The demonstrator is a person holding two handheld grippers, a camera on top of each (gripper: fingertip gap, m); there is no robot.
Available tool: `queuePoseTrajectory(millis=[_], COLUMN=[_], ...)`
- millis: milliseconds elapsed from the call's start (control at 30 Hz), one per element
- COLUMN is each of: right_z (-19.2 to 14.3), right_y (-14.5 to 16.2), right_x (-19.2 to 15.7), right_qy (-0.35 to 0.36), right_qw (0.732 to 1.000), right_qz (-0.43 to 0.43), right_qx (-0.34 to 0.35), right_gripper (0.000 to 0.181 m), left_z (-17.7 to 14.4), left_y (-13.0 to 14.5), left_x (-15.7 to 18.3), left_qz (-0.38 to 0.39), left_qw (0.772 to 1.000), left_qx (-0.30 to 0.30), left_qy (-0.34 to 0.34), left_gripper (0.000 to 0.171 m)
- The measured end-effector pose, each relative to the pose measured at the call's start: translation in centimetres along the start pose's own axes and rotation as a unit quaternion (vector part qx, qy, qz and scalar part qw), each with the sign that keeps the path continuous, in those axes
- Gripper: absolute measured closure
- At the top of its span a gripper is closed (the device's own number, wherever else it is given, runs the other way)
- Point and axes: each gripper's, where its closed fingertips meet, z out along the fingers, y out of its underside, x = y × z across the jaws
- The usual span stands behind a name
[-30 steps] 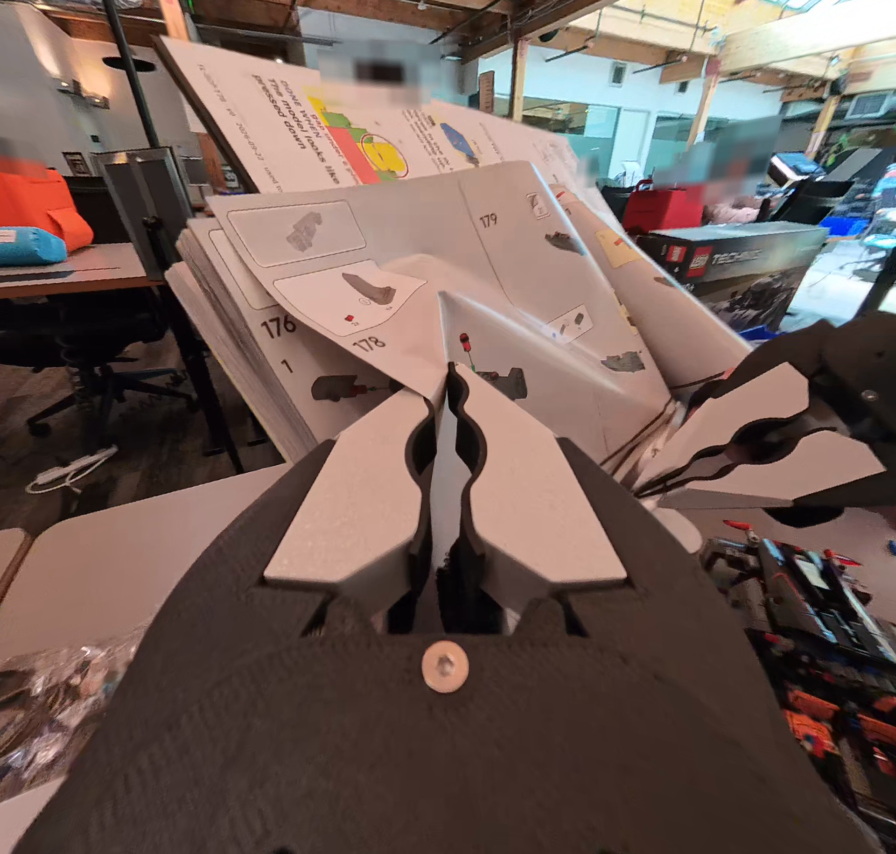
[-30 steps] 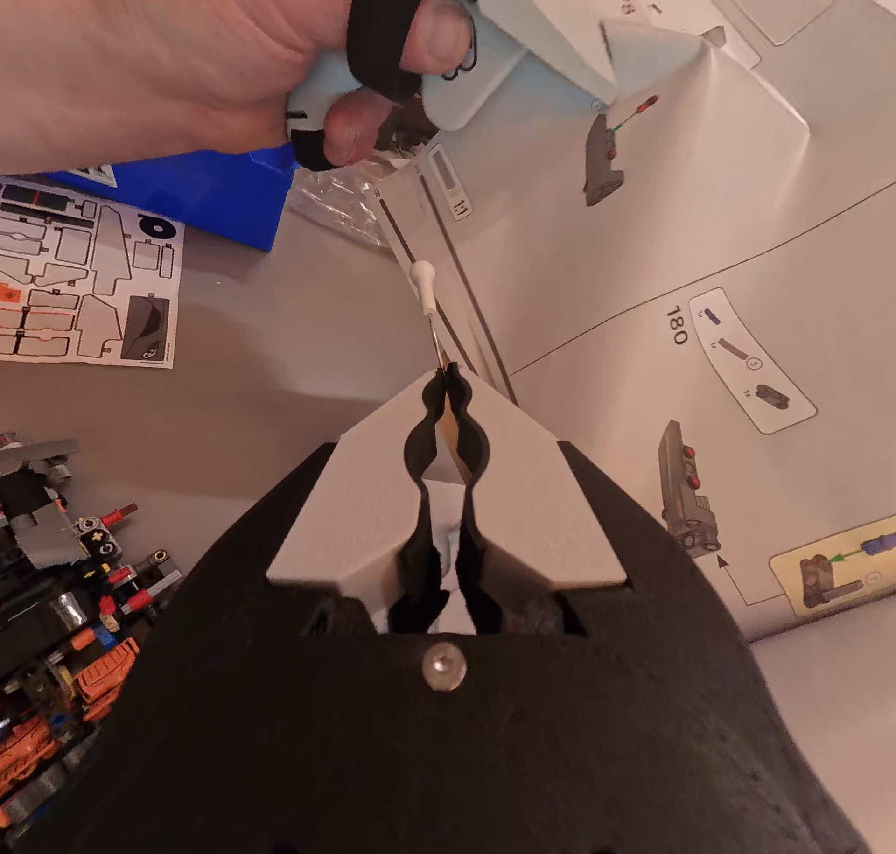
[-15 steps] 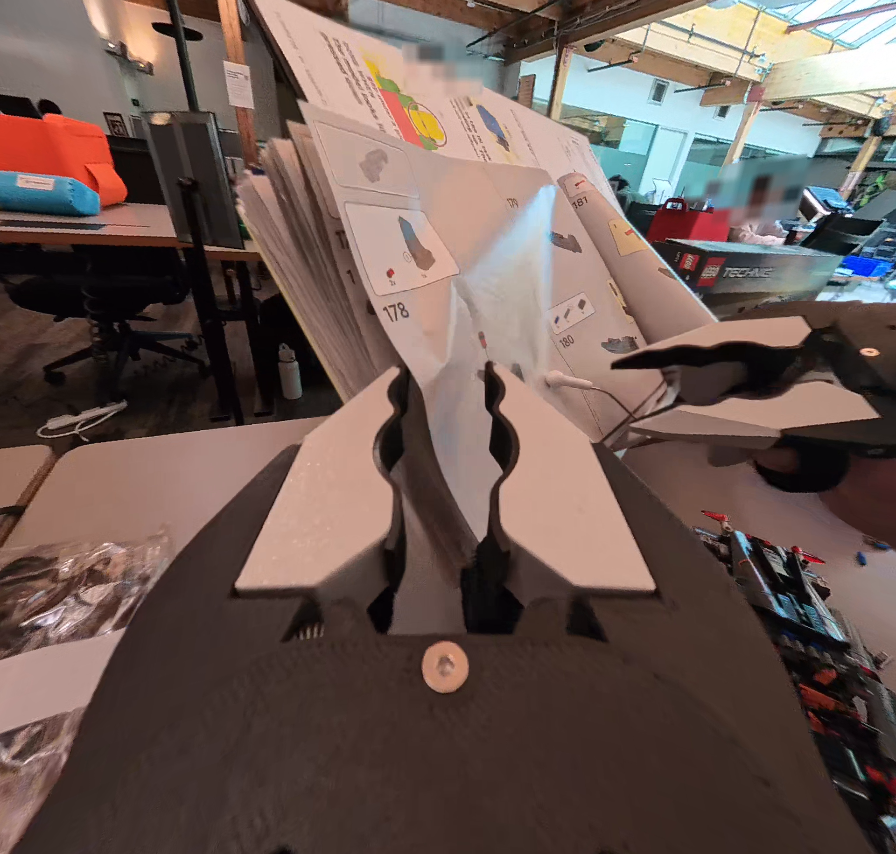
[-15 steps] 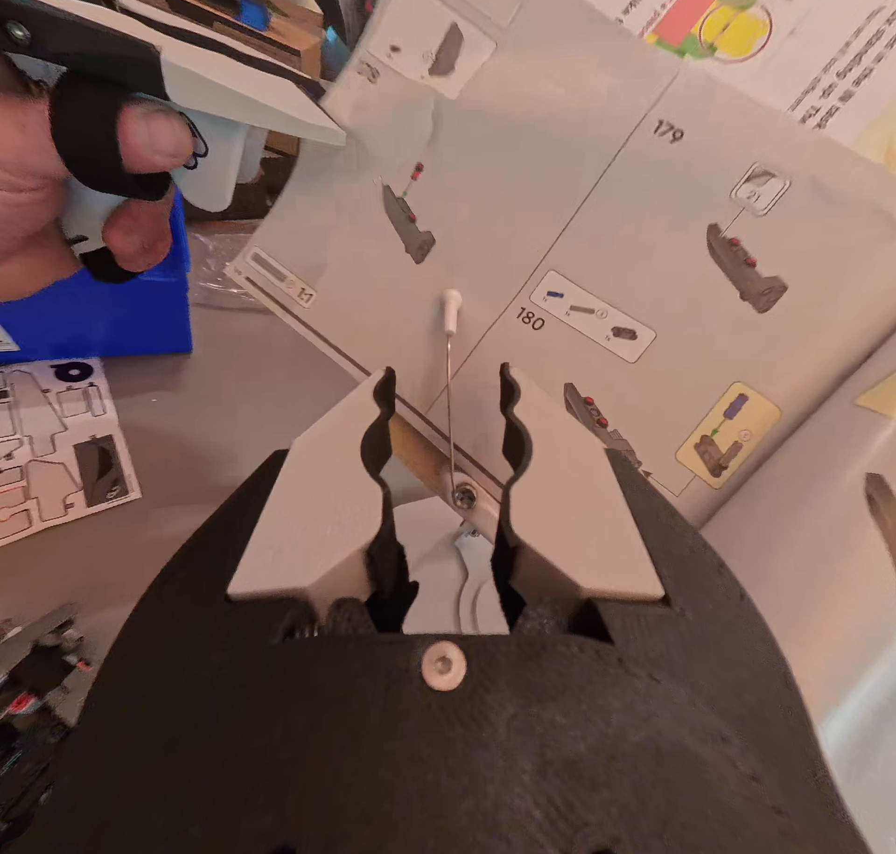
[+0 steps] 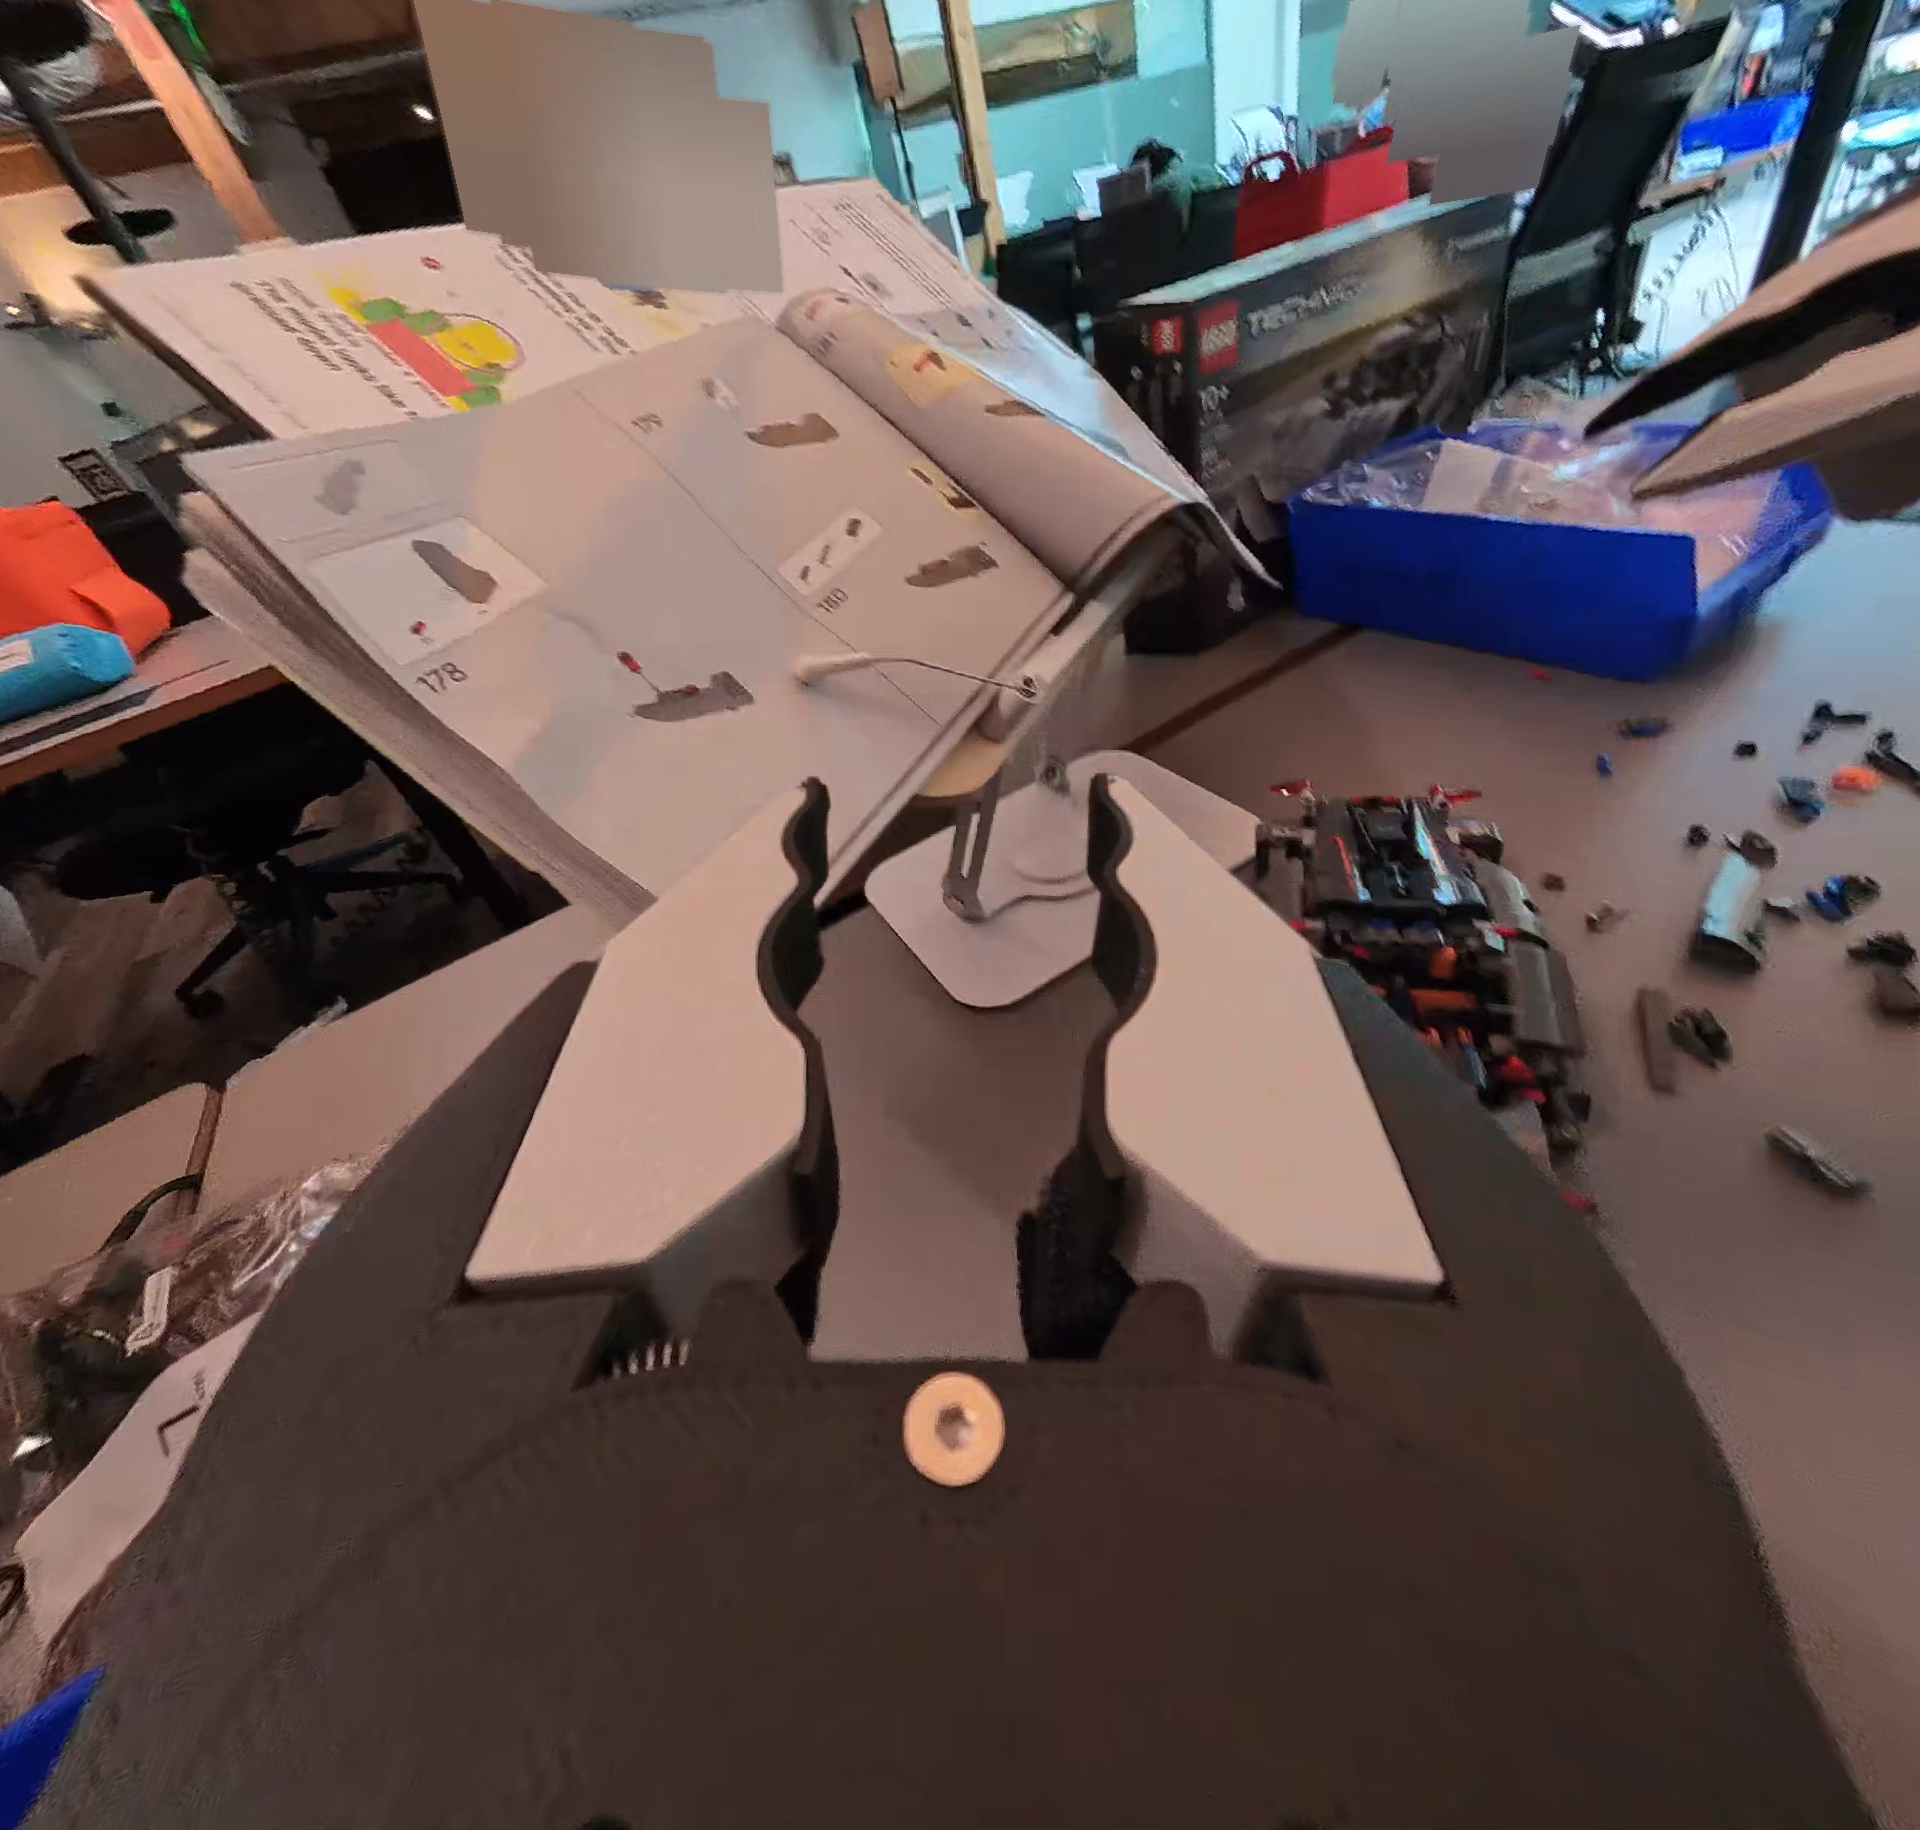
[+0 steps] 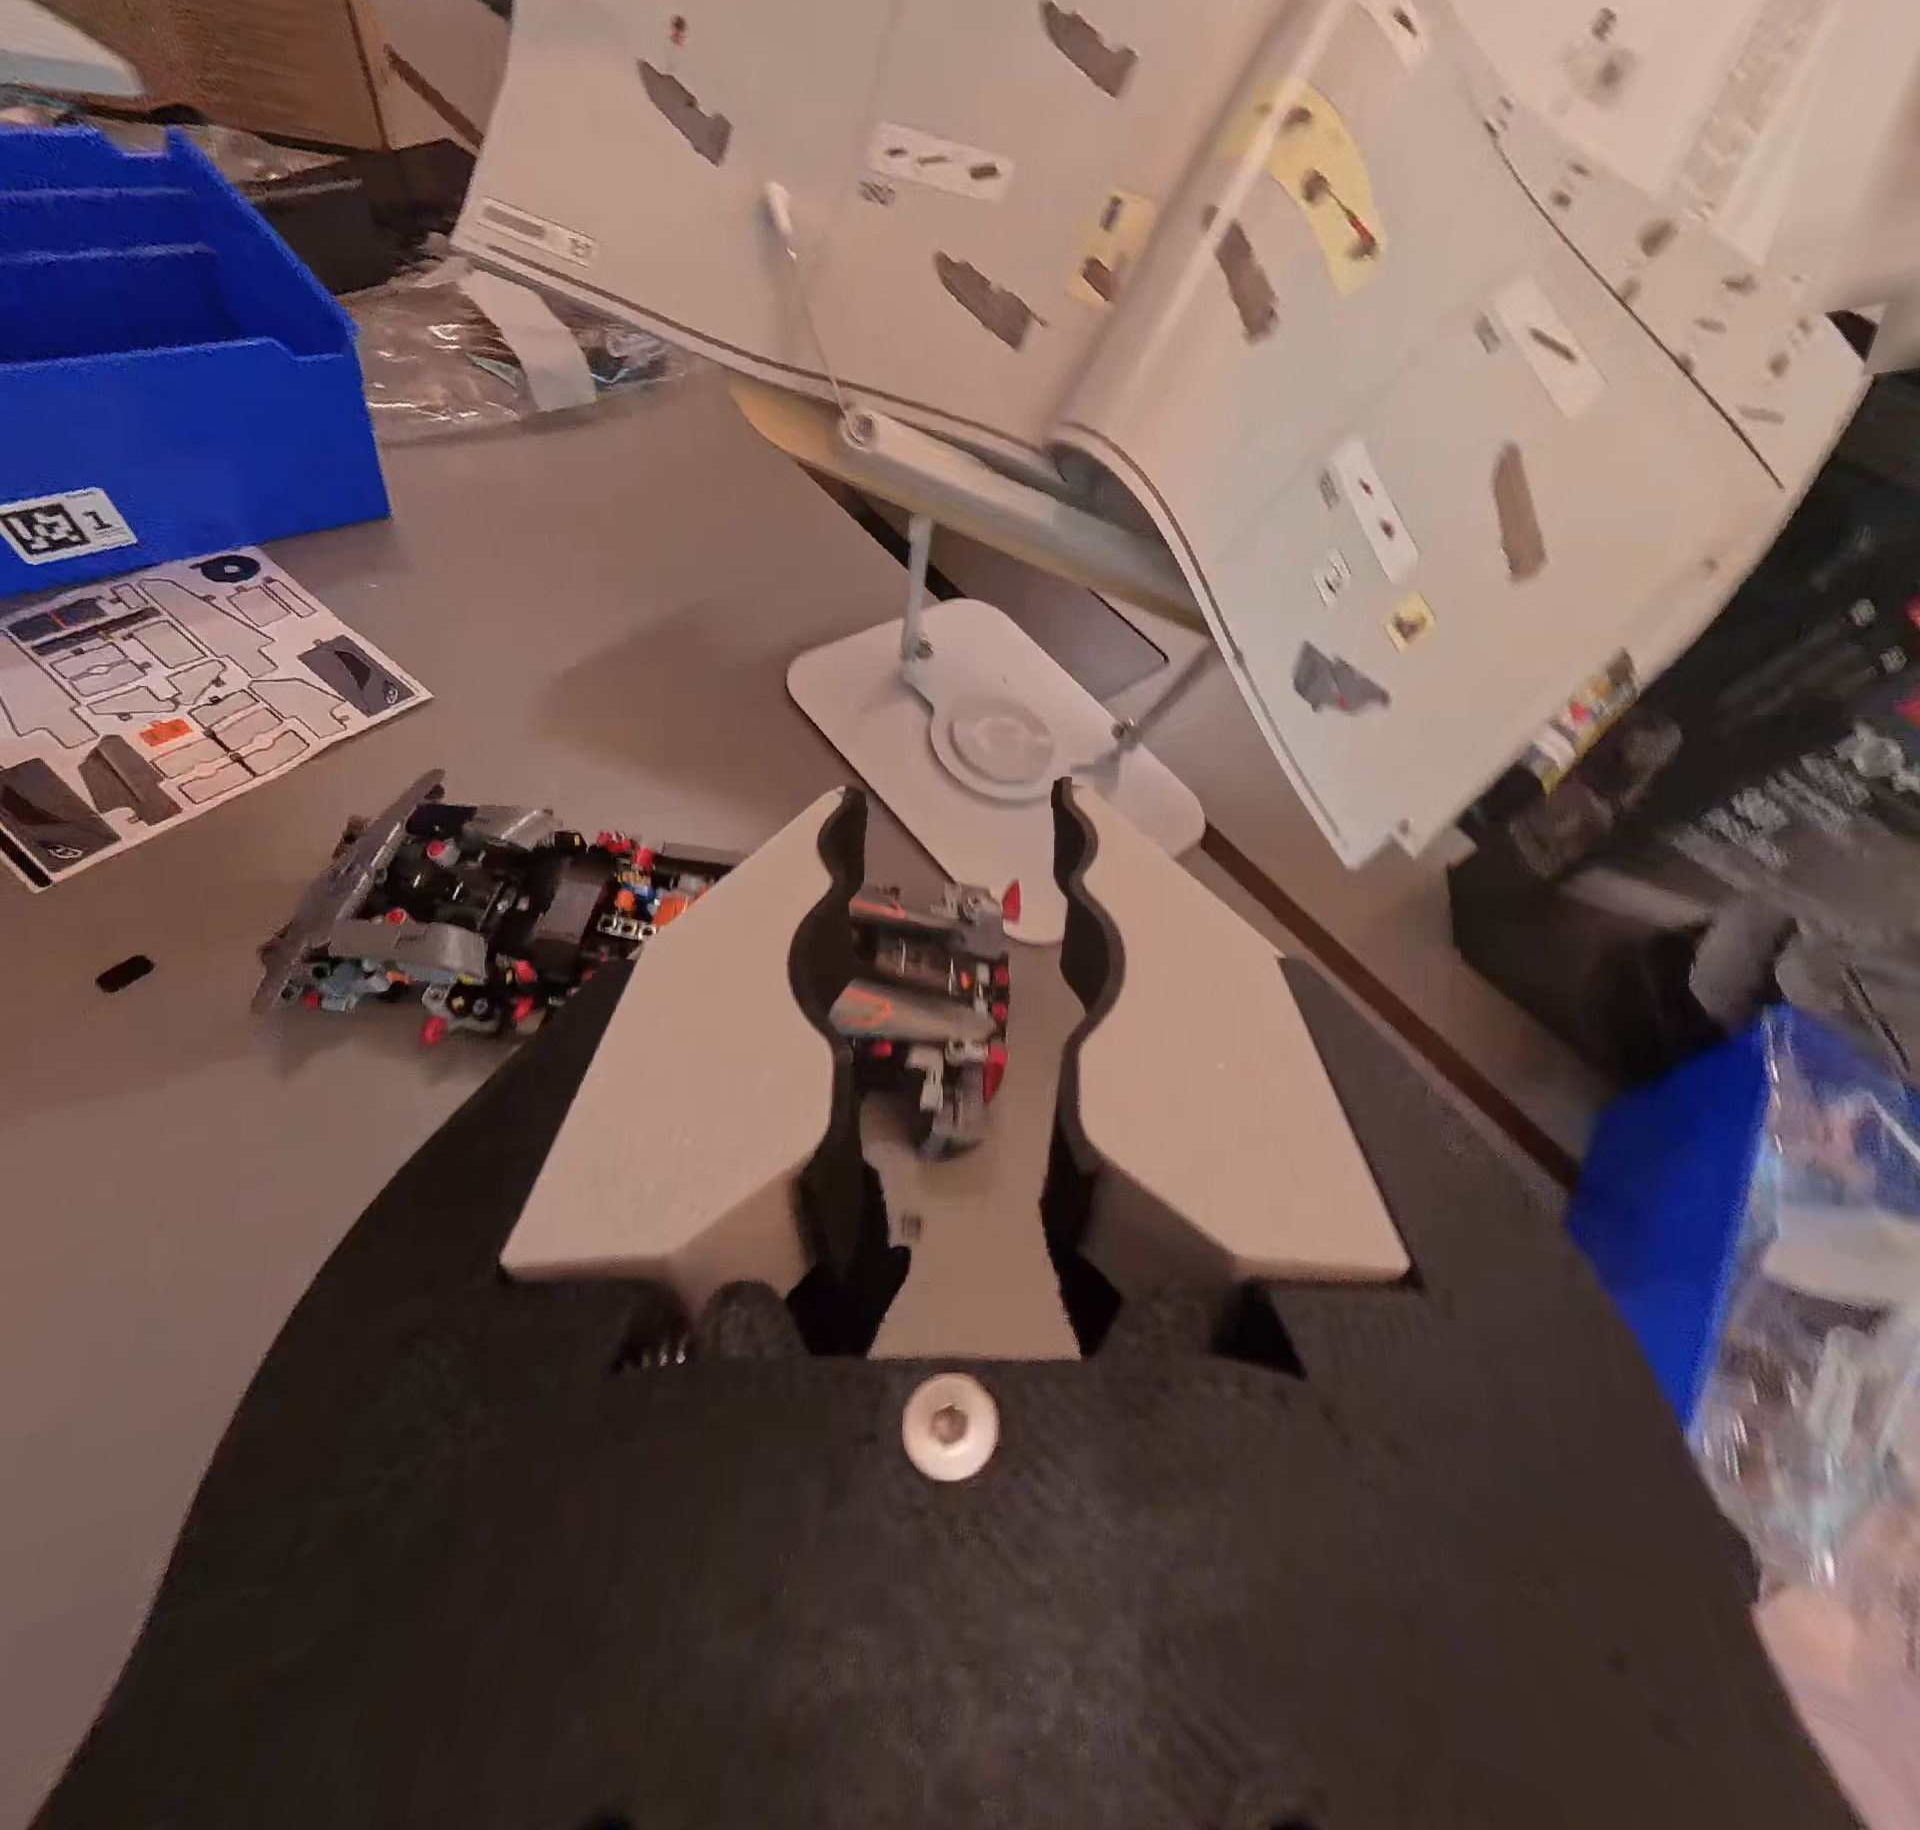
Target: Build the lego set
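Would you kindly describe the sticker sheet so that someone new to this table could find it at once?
Start at the blue bin on the grey table, left of the manual stand in the right wrist view. The sticker sheet lies flat just in front of that bin, beside the half-built model. It is the only flat white paper there, printed with grey outlined shapes.

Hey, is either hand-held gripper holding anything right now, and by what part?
Nothing is held. The left hand-held gripper and right hand-held gripper are both open and empty.
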Motion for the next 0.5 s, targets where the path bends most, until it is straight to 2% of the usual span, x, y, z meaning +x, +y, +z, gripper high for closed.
queuePoseTrajectory(millis=[100, 167, 267, 333, 400, 433, 500], right_z=[-3.2, -4.4, -5.1, -4.9, -4.6, -4.4, -3.6], right_y=[2.4, 4.6, 6.8, 9.7, 13.0, 14.8, 17.5], right_x=[0.6, 0.4, -1.4, -2.8, -4.2, -4.7, -5.2], right_qy=[0.02, 0.027, -0.011, -0.031, -0.06, -0.072, -0.09], right_qw=[1.0, 0.999, 0.998, 0.994, 0.986, 0.978, 0.969], right_qz=[0.024, 0.032, 0.05, 0.035, 0.018, 0.02, 0.007], right_qx=[0.0, -0.025, -0.044, -0.097, -0.157, -0.193, -0.232], right_gripper=[0.148, 0.147, 0.144, 0.14, 0.135, 0.126, 0.128], left_z=[-2.3, -4.4, -7.8, -10.0, -11.6, -12.1, -12.6], left_y=[0.1, -0.4, -0.3, -0.3, 0.0, 0.2, 0.7], left_x=[1.4, 1.2, -0.1, -1.3, -1.3, -1.2, -0.9], left_qz=[0.016, 0.031, 0.061, 0.073, 0.062, 0.058, 0.056], left_qw=[0.999, 0.999, 0.994, 0.991, 0.99, 0.99, 0.99], left_qx=[-0.023, -0.041, -0.088, -0.109, -0.12, -0.123, -0.121], left_qy=[0.015, 0.009, -0.014, -0.038, -0.033, -0.031, -0.033], left_gripper=[0.124, 0.124, 0.125, 0.127, 0.129, 0.129, 0.131])
